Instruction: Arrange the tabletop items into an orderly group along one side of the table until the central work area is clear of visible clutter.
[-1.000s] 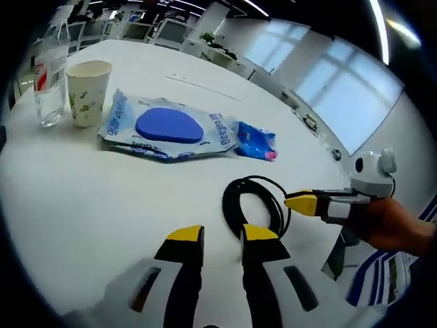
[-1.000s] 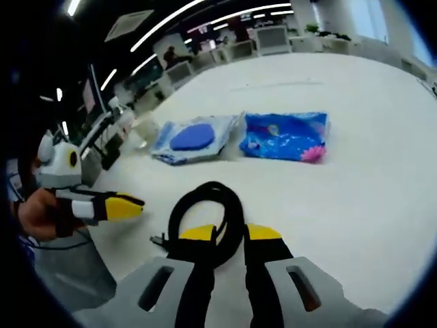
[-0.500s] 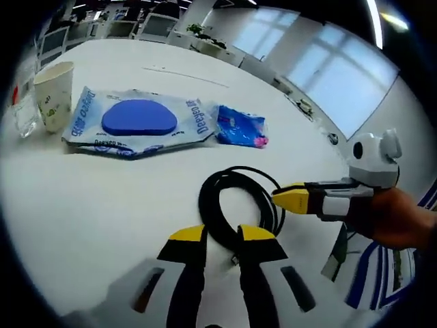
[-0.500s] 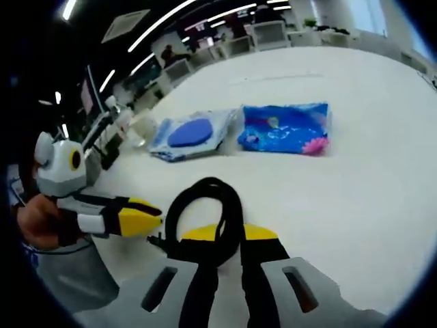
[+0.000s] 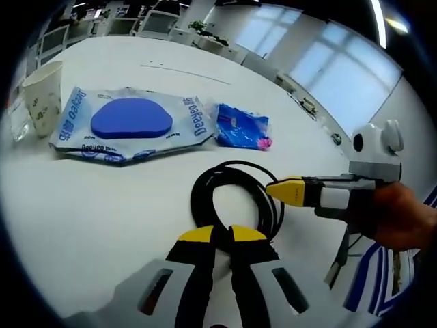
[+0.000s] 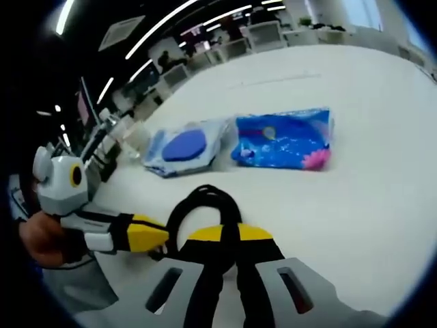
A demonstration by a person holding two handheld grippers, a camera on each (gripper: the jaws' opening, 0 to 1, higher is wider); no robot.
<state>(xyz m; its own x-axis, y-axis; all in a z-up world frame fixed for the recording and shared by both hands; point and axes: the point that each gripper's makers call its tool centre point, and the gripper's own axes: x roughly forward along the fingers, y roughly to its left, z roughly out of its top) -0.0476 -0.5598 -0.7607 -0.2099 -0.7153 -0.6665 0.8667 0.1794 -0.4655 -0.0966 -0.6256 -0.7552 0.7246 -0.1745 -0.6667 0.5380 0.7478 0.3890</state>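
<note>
A: Cable (image 5: 232, 198)? Coiled on the white table (image 5: 82, 198), near side of the blue-oval packet (image 5: 130, 123).
B: Left gripper (image 5: 222, 236) pinches the loop's near edge. Right gripper (image 6: 229, 236) clamps the same coil.
A: Blue bag (image 6: 283, 139) beside the packet; paper cup (image 5: 41, 102) beyond it.

1. The coiled cable (image 5: 235, 198) lies on the table (image 5: 89, 198) just before my jaws.
2. Behind it lie the wet wipes pack (image 5: 130, 123) and, to its right, a smaller packet (image 5: 242, 126).
3. The paper cup (image 5: 42, 96) stands far left.
</note>
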